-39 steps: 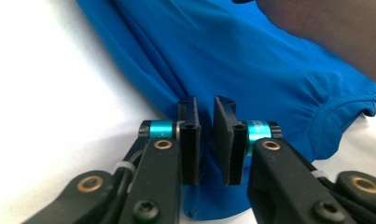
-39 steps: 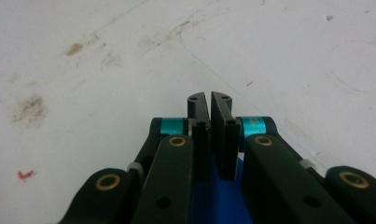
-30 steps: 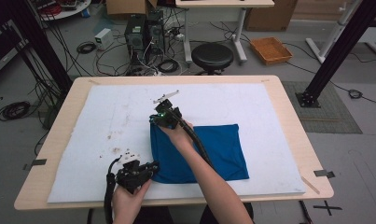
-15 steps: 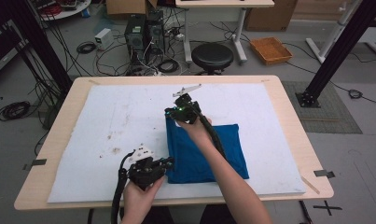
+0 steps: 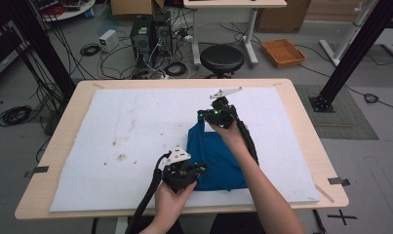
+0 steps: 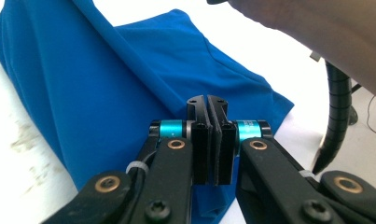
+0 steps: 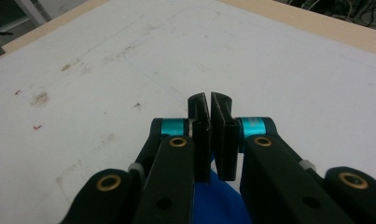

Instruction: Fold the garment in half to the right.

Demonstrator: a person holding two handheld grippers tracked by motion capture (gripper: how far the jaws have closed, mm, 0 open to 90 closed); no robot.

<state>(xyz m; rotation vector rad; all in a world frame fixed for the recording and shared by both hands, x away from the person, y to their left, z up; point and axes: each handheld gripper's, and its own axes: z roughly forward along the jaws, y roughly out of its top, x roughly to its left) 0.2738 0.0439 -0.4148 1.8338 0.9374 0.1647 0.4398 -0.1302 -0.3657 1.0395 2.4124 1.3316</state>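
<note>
both pairs of fingers are clenched on the blue cloth [image 5: 218, 156]: our left gripper [image 6: 208, 103] pinches its near edge, our right gripper [image 7: 209, 100] its far corner. to fold well, we should carry both edges together, level and taut. beyond the fingers, the white mat [image 5: 111, 126] gives wide free room.

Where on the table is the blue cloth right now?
In the high view the blue cloth lies on the white mat, right of centre near the front edge.
</note>
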